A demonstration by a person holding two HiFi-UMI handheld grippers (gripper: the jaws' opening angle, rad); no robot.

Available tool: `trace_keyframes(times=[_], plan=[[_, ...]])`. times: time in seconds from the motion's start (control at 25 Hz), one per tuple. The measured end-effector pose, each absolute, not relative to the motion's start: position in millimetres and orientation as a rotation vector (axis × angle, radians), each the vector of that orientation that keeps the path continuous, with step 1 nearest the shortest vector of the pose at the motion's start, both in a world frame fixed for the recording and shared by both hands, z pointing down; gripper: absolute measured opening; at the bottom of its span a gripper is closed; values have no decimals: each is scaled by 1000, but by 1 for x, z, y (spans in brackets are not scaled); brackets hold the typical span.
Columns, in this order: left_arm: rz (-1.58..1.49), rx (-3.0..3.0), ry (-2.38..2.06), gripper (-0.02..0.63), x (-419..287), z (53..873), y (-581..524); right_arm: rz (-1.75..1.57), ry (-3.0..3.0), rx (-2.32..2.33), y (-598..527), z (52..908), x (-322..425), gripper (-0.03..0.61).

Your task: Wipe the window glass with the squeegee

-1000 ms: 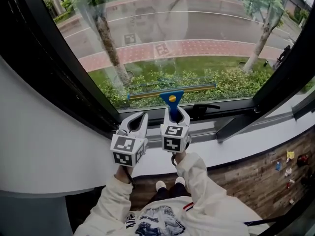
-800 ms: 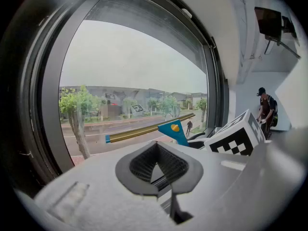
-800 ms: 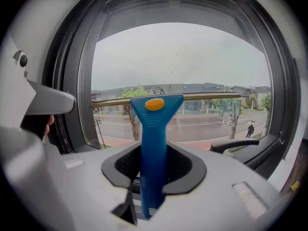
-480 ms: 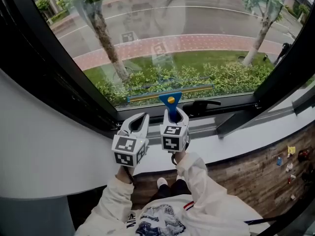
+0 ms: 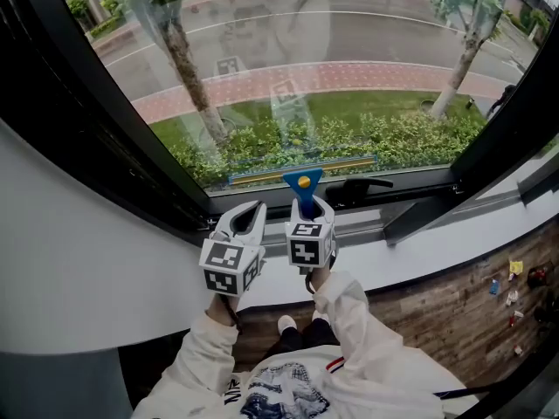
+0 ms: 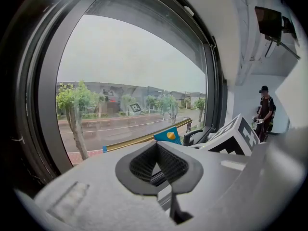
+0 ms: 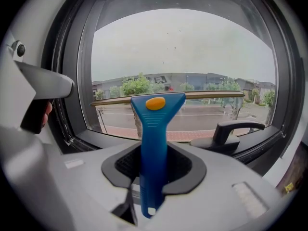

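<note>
The squeegee (image 5: pixel 302 182) has a blue handle with an orange dot and a long brass-coloured blade. Its blade lies level against the window glass (image 5: pixel 306 59), just above the bottom frame. My right gripper (image 5: pixel 307 209) is shut on the blue handle, seen upright between the pads in the right gripper view as the squeegee (image 7: pixel 155 124) in the right gripper (image 7: pixel 154 166). My left gripper (image 5: pixel 247 219) hovers beside it on the left, shut and holding nothing. In the left gripper view the left gripper (image 6: pixel 156 165) faces the glass, with the squeegee (image 6: pixel 167 135) to its right.
A black window handle (image 5: pixel 362 186) sits on the bottom frame right of the squeegee, also the window handle (image 7: pixel 236 128). A thick black frame (image 5: pixel 87 103) runs along the left. The white sill (image 5: pixel 410 256) lies below. A person (image 6: pixel 264 110) stands far right in the room.
The squeegee blade has slid a little lower on the glass towards the bottom frame, the right gripper with it. The left gripper has hardly moved.
</note>
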State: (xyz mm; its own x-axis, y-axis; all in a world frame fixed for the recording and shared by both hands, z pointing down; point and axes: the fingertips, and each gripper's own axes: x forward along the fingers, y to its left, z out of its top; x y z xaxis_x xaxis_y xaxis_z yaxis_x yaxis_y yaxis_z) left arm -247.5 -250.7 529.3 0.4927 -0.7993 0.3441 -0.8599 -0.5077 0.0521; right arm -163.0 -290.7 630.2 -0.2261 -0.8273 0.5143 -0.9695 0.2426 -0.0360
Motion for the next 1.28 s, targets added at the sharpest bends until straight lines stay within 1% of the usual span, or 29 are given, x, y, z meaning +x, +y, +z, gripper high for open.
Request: trace_keyframes(times=[0.44,0.88,1.28], plan=[[398,2491,-1387,-2,-243,545,-242,637,-2054,1490,-279,664,-166,126],[391,2458,-1389,-2,-253,556,-236,686,-2040,1480,-278,662,-166,126],[363,2445,-1384,-1,-261,558,-225,658,-2023,1494,-272,663,-162,126]])
